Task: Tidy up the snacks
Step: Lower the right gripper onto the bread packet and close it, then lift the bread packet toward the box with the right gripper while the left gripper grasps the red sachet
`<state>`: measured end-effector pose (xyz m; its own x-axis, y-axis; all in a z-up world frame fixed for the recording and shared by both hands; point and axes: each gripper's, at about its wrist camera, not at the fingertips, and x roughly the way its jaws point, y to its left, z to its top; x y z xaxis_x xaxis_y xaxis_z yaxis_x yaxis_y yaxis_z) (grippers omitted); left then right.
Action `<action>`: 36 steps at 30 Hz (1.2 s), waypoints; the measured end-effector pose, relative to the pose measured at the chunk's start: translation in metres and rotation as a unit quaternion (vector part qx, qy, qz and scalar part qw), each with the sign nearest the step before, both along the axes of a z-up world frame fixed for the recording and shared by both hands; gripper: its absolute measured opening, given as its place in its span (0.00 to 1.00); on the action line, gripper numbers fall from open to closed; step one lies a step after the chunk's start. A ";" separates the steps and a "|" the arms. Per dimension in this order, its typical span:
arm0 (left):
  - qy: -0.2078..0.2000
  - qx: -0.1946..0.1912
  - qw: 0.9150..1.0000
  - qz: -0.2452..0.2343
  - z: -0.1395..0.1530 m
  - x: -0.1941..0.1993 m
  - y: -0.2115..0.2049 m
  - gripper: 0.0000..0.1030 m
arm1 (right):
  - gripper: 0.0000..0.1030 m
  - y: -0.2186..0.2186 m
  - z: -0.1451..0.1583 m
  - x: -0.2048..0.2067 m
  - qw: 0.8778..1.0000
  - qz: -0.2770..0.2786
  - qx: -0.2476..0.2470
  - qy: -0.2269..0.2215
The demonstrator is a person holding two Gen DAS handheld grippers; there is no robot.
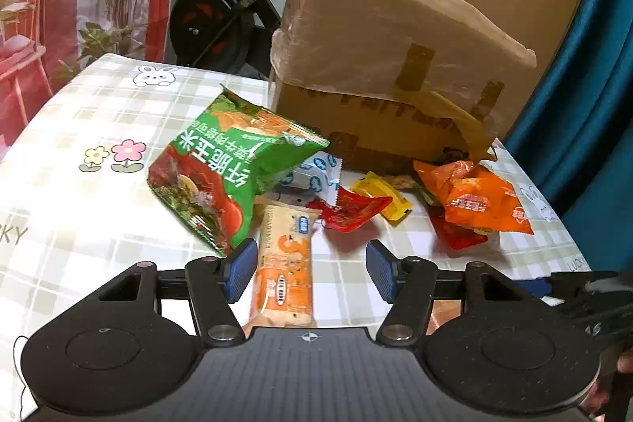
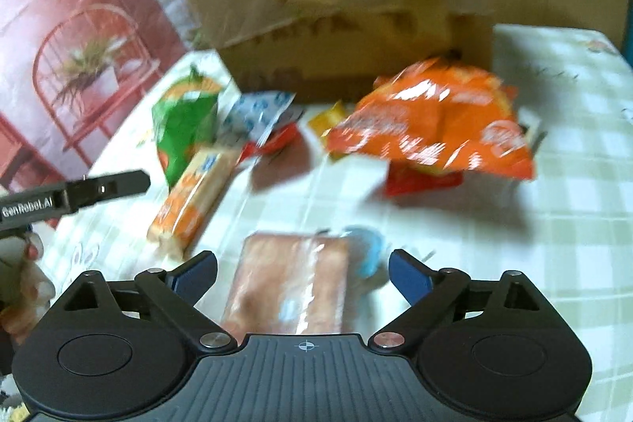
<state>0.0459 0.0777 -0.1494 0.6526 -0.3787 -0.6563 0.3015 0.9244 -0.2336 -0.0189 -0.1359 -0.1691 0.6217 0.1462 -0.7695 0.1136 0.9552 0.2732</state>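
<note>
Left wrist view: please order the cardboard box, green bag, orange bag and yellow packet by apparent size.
1. cardboard box
2. green bag
3. orange bag
4. yellow packet

The green bag lies nearer the camera than the orange bag, so their true order is unsure.

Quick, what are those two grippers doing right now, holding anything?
Left gripper: open, empty, orange-and-white cracker pack between its fingers.
Right gripper: open, empty, above a clear-wrapped pastry.

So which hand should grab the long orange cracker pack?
Probably the left. The left gripper is open, and the orange cracker pack already lies between its fingers. The right gripper is open too, but it sits over a different clear-wrapped snack, with the cracker pack off to its side.
</note>
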 end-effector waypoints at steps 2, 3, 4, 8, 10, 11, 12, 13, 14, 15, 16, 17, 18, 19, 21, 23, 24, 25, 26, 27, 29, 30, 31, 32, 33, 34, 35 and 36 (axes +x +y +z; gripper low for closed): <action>-0.001 0.000 1.000 0.005 0.000 0.000 0.001 0.61 | 0.90 0.010 -0.004 0.006 1.000 0.009 -0.017 0.021; -0.001 0.000 1.000 0.009 0.000 0.000 0.003 0.61 | 0.90 0.014 -0.006 0.008 0.999 0.016 -0.025 0.030; 0.000 0.000 1.000 0.013 -0.001 0.000 0.005 0.61 | 0.90 0.018 -0.007 0.011 0.999 0.024 -0.031 0.037; 0.000 0.005 1.000 0.026 -0.002 0.004 0.010 0.61 | 0.69 0.023 -0.011 0.016 0.997 0.039 -0.046 0.043; -0.005 0.010 0.999 0.030 -0.002 0.008 0.011 0.62 | 0.68 0.019 -0.012 0.021 0.997 0.047 -0.044 0.030; -0.008 0.014 0.999 0.032 -0.002 0.011 0.013 0.62 | 0.67 0.018 -0.011 0.024 0.998 0.045 -0.046 0.025; -0.012 0.018 0.999 0.036 -0.001 0.015 0.014 0.62 | 0.67 0.016 -0.011 0.027 0.998 0.041 -0.051 0.019; -0.015 0.022 0.999 0.039 0.000 0.018 0.015 0.63 | 0.66 0.015 -0.011 0.030 0.998 0.036 -0.057 0.013; -0.017 0.026 0.999 0.044 0.000 0.023 0.017 0.64 | 0.66 0.012 -0.012 0.032 0.998 0.031 -0.062 0.006; -0.017 0.028 0.998 0.047 0.001 0.026 0.019 0.64 | 0.66 0.010 -0.012 0.034 0.998 0.027 -0.065 0.000; -0.015 0.030 0.998 0.049 0.001 0.030 0.020 0.64 | 0.66 0.005 -0.014 0.035 0.998 0.025 -0.066 -0.005; -0.013 0.027 0.998 0.049 0.002 0.032 0.022 0.64 | 0.66 0.003 -0.015 0.035 0.997 0.023 -0.067 -0.009; -0.011 0.022 0.999 0.046 0.002 0.034 0.022 0.64 | 0.66 0.002 -0.016 0.036 0.997 0.021 -0.068 -0.011; -0.010 0.015 0.999 0.040 0.003 0.034 0.021 0.64 | 0.66 0.001 -0.016 0.036 0.997 0.019 -0.068 -0.012; -0.008 0.006 1.000 0.022 0.003 0.033 0.014 0.63 | 0.66 0.001 -0.016 0.034 0.997 0.017 -0.074 -0.014; -0.011 0.005 1.000 0.001 0.001 0.032 0.000 0.61 | 0.66 0.001 -0.017 0.033 0.997 0.012 -0.078 -0.015; -0.016 0.011 1.000 -0.012 0.001 0.031 -0.009 0.60 | 0.66 0.000 -0.017 0.031 0.997 0.010 -0.079 -0.015; -0.020 0.018 0.999 -0.025 0.000 0.030 -0.019 0.60 | 0.66 -0.001 -0.017 0.029 0.997 0.007 -0.079 -0.016; -0.026 0.027 0.998 -0.041 -0.001 0.029 -0.028 0.59 | 0.66 -0.002 -0.016 0.027 0.997 0.004 -0.078 -0.016; -0.034 0.040 0.997 -0.060 -0.002 0.029 -0.040 0.59 | 0.66 -0.004 -0.016 0.024 0.997 0.001 -0.077 -0.016; -0.050 0.071 0.992 -0.086 -0.007 0.029 -0.060 0.59 | 0.65 -0.009 -0.016 0.017 0.997 -0.007 -0.074 -0.016; -0.058 0.091 0.989 -0.098 -0.010 0.030 -0.071 0.59 | 0.65 -0.012 -0.016 0.014 0.997 -0.011 -0.071 -0.016; -0.062 0.105 0.987 -0.106 -0.013 0.032 -0.079 0.59 | 0.65 -0.015 -0.017 0.012 0.997 -0.017 -0.068 -0.017; -0.064 0.114 0.985 -0.113 -0.017 0.035 -0.086 0.59 | 0.65 -0.018 -0.017 0.009 0.998 -0.022 -0.065 -0.018; -0.064 0.121 0.984 -0.118 -0.021 0.038 -0.092 0.59 | 0.65 -0.021 -0.017 0.007 0.998 -0.025 -0.062 -0.019; -0.062 0.127 0.982 -0.123 -0.026 0.042 -0.098 0.58 | 0.65 -0.023 -0.018 0.006 0.998 -0.028 -0.061 -0.020; -0.061 0.133 0.981 -0.128 -0.030 0.045 -0.103 0.56 | 0.66 -0.024 -0.018 0.005 0.998 -0.029 -0.061 -0.020; -0.060 0.140 0.980 -0.131 -0.034 0.049 -0.107 0.53 | 0.66 -0.025 -0.019 0.004 0.998 -0.030 -0.059 -0.021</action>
<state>0.0950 -0.0290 -0.1832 0.6355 -0.3603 -0.6829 0.5472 0.8341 0.0692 -0.0149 -0.1612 -0.1878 0.6590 0.0166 -0.7520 0.1629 0.9729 0.1643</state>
